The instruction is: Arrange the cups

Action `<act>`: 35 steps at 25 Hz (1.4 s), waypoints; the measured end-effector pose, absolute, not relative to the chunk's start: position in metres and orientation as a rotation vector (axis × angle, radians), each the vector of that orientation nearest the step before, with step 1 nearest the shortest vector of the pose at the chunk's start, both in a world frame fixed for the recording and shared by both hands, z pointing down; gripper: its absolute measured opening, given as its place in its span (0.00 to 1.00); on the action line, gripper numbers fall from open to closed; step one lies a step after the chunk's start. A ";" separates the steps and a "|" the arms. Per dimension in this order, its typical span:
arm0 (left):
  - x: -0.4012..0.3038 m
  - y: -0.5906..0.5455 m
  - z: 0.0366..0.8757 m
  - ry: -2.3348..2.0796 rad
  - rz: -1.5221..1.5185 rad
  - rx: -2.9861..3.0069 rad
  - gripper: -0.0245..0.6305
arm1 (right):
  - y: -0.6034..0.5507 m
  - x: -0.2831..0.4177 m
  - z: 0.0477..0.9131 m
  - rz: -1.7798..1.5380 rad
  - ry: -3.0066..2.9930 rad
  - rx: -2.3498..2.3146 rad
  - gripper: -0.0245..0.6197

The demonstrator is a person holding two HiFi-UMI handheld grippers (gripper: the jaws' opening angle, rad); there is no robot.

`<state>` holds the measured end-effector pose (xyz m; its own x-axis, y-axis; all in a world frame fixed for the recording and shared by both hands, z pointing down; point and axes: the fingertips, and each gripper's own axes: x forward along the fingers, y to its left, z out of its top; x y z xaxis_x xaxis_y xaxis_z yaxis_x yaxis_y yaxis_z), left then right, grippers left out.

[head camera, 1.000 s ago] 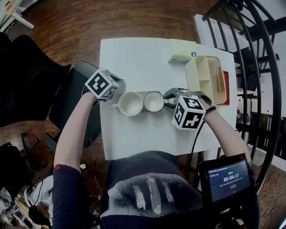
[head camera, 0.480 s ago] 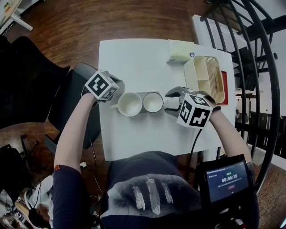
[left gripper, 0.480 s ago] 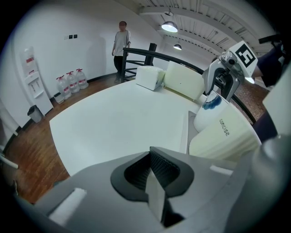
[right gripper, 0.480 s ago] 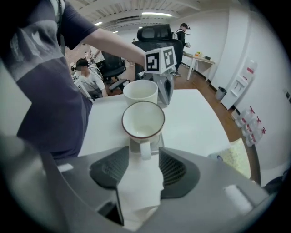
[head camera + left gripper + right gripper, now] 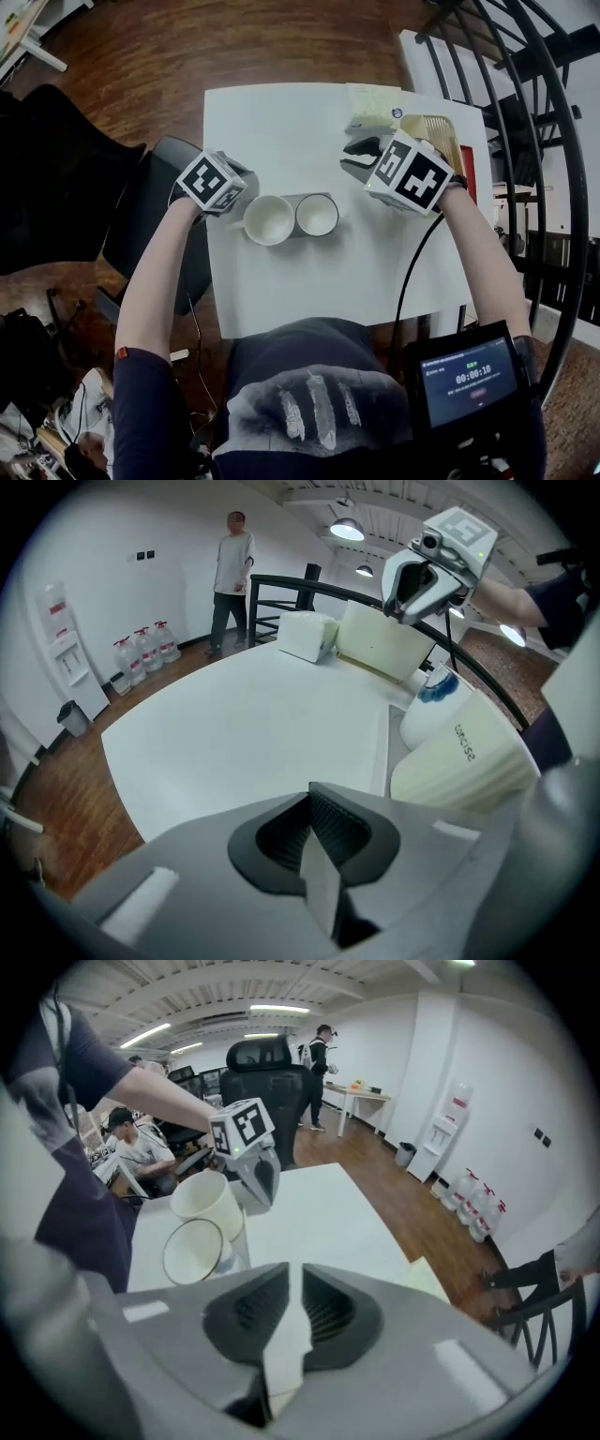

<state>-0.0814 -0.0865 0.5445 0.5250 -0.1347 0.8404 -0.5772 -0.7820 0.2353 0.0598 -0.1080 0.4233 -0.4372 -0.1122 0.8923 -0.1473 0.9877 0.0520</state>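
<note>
Two pale cups stand side by side on a grey tray (image 5: 298, 198) in the middle of the white table: a wider cream cup (image 5: 268, 219) and a white cup (image 5: 317, 215). My left gripper (image 5: 241, 181) rests just left of the cream cup (image 5: 459, 761), shut, with nothing between its jaws (image 5: 314, 803). My right gripper (image 5: 357, 154) hangs above the table's far right, away from both cups. Its jaws (image 5: 292, 1283) are closing with a narrow gap and hold nothing. The right gripper view shows both cups (image 5: 192, 1251) below the left gripper (image 5: 253, 1162).
A tissue box (image 5: 373, 105) and a cream organiser (image 5: 436, 141) sit at the table's far right, close to my right gripper. A black chair (image 5: 150, 216) stands at the left edge and a dark railing (image 5: 553, 187) to the right. A person (image 5: 232, 564) stands far off.
My right gripper left the white cup's side, opened, rose and moved to the far right by the tissue box, and its jaws have narrowed. The left gripper and both cups stayed put.
</note>
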 end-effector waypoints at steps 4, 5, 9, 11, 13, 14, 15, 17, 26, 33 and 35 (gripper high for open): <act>-0.078 -0.087 0.542 -0.577 1.225 2.276 0.06 | -0.120 0.039 0.452 0.080 -1.994 0.178 0.04; -0.078 -0.087 0.540 -0.580 1.230 2.268 0.06 | -0.121 0.037 0.460 0.088 -1.978 0.172 0.04; -0.075 -0.087 0.536 -0.582 1.234 2.264 0.06 | -0.117 0.041 0.492 0.099 -1.896 0.160 0.04; -0.074 -0.085 0.534 -0.581 1.233 2.264 0.06 | -0.114 0.042 0.502 0.096 -1.882 0.155 0.04; -0.073 -0.084 0.535 -0.578 1.231 2.259 0.06 | -0.111 0.039 0.507 0.088 -1.887 0.144 0.04; -0.073 -0.084 0.536 -0.575 1.228 2.258 0.06 | -0.110 0.039 0.510 0.095 -1.884 0.138 0.04; -0.073 -0.084 0.537 -0.572 1.224 2.258 0.06 | -0.109 0.040 0.513 0.105 -1.876 0.135 0.04; -0.073 -0.084 0.538 -0.564 1.226 2.251 0.06 | -0.109 0.041 0.516 0.108 -1.867 0.133 0.04; -0.076 -0.086 0.539 -0.521 1.279 2.255 0.06 | -0.105 0.045 0.543 0.079 -1.799 0.076 0.04; -0.074 -0.085 0.540 -0.519 1.296 2.253 0.06 | -0.106 0.047 0.545 0.112 -1.798 0.056 0.05; -0.075 -0.085 0.542 -0.526 1.306 2.248 0.06 | -0.106 0.051 0.548 0.139 -1.788 0.075 0.05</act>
